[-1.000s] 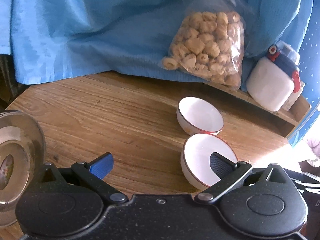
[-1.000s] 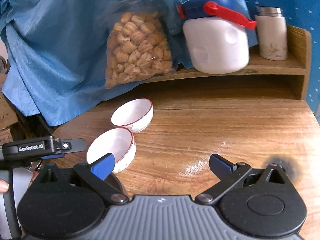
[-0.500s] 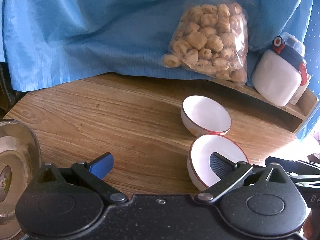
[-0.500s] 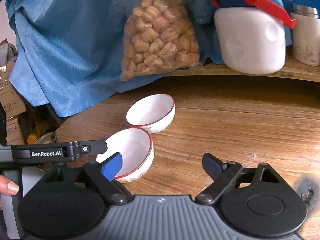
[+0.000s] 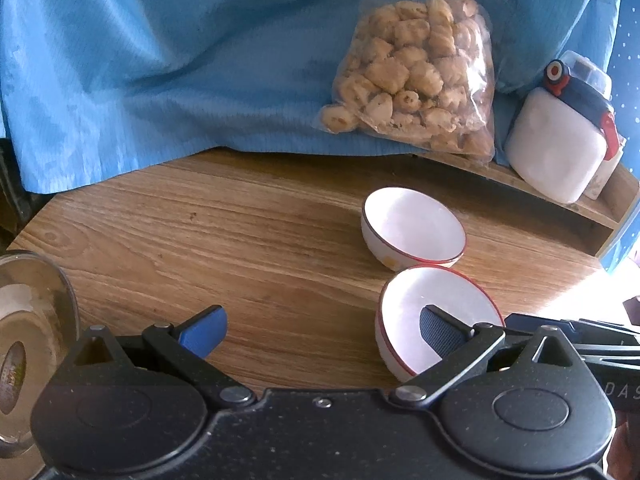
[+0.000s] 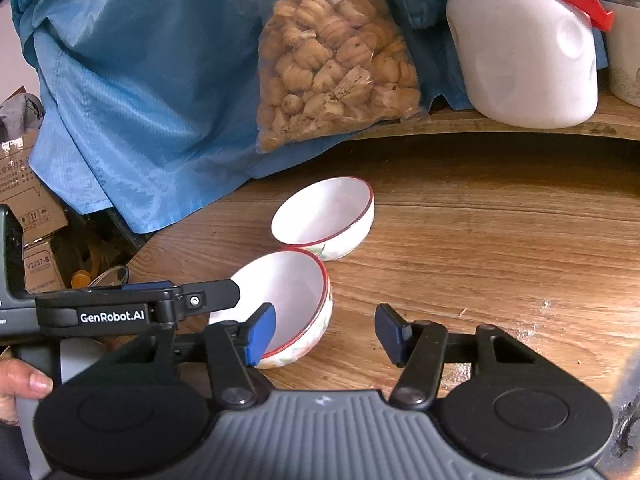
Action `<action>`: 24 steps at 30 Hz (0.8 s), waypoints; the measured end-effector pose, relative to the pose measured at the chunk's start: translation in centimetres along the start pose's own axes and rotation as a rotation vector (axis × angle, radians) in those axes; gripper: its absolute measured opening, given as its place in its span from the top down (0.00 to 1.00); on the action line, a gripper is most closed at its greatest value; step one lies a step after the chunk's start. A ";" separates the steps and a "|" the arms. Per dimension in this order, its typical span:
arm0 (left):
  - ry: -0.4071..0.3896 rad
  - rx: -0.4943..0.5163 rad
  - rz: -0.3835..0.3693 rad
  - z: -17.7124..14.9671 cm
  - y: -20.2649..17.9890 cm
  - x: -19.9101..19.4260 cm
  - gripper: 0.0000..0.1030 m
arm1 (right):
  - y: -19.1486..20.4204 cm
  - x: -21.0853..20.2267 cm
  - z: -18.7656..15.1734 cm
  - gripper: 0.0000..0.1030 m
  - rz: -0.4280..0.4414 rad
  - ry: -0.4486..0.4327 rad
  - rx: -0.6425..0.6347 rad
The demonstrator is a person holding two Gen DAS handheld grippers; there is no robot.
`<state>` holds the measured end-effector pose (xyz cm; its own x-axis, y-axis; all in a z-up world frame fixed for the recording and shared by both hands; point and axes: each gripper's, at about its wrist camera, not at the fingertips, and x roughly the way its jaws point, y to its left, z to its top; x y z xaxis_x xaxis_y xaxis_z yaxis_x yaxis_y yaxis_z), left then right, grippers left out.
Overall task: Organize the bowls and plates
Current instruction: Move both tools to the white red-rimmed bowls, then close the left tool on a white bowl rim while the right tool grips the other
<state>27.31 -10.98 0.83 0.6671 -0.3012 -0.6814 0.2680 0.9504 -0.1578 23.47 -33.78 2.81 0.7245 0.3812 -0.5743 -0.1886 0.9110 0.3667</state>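
Two white bowls with red rims sit side by side on the wooden table. The near bowl [image 5: 436,312] [image 6: 288,300] is tilted. The far bowl [image 5: 412,228] [image 6: 324,216] touches it. My left gripper [image 5: 320,328] is open, and its right finger reaches over the near bowl's inside. My right gripper [image 6: 328,332] is open, with its left blue finger inside the near bowl's rim and its right finger outside on the table side. A glass dish [image 5: 28,336] sits at the far left edge of the left wrist view.
A clear bag of snacks [image 5: 416,80] [image 6: 332,60] leans on blue cloth [image 5: 160,60] at the back. A white jug with a blue lid and red clasp [image 5: 560,140] [image 6: 524,52] stands on a low wooden shelf [image 6: 520,128]. Cardboard boxes [image 6: 28,208] lie beyond the table's left edge.
Both grippers have moved closer to the near bowl. My right gripper has shifted left and narrowed its opening around the bowl's rim. The near bowl has tilted slightly.
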 end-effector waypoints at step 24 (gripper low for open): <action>0.058 0.030 -0.081 0.0 -0.4 0.8 0.46 | 0.5 0.1 -0.3 0.68 0.014 0.004 0.002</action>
<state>27.73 -11.56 0.33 0.6011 -0.3707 -0.7080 0.3404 0.9203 -0.1928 23.29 -33.27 2.69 0.7191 0.3943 -0.5722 -0.1975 0.9054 0.3757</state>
